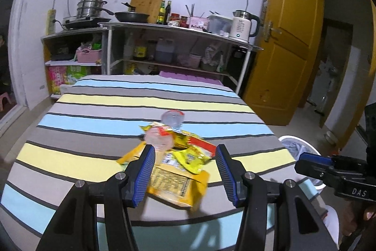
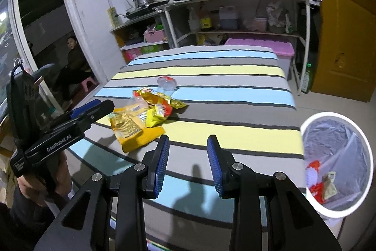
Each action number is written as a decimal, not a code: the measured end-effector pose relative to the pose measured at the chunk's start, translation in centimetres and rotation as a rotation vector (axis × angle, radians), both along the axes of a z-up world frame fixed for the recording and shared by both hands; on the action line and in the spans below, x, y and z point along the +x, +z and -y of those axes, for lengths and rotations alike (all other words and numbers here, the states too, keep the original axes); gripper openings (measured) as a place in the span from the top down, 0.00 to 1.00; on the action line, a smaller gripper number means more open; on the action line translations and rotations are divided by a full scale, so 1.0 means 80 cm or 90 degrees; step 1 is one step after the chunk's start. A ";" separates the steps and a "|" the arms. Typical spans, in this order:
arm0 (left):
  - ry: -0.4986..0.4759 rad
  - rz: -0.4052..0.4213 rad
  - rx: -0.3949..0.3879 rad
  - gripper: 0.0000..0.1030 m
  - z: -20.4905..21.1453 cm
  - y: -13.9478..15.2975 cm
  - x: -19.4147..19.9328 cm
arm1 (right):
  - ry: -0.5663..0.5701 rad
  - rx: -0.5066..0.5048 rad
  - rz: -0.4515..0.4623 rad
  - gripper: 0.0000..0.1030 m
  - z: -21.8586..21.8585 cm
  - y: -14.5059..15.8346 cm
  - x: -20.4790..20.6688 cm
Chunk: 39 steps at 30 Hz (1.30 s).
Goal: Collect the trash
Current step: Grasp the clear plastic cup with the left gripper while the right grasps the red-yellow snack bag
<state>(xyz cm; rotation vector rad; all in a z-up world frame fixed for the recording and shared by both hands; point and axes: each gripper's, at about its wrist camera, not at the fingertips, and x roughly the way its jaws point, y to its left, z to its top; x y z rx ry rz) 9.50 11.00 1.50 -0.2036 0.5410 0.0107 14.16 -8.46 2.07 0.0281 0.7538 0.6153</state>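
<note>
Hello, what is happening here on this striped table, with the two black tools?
A person is clearing trash with a handheld gripper in each hand. The left gripper is open and aimed at a pile of yellow snack wrappers on the striped table; it holds nothing yet. A clear plastic cup lies behind the pile. The right gripper is also open and empty, over the table's near edge. The white bin beside the table already holds some wrappers.
</note>
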 end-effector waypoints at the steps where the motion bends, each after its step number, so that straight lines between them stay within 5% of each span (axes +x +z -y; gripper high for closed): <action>1: 0.005 -0.003 -0.001 0.49 -0.006 -0.002 0.004 | 0.004 0.000 -0.002 0.66 -0.005 -0.001 0.002; 18: 0.007 -0.103 -0.016 0.49 -0.041 -0.052 0.079 | 0.026 -0.021 -0.027 0.66 -0.041 -0.016 0.046; 26: 0.004 -0.162 -0.028 0.72 -0.044 -0.071 0.100 | 0.036 -0.024 -0.036 0.66 -0.056 -0.025 0.055; 39: -0.013 -0.134 -0.052 0.73 -0.051 -0.065 0.089 | 0.017 0.016 -0.099 0.62 -0.079 -0.043 0.100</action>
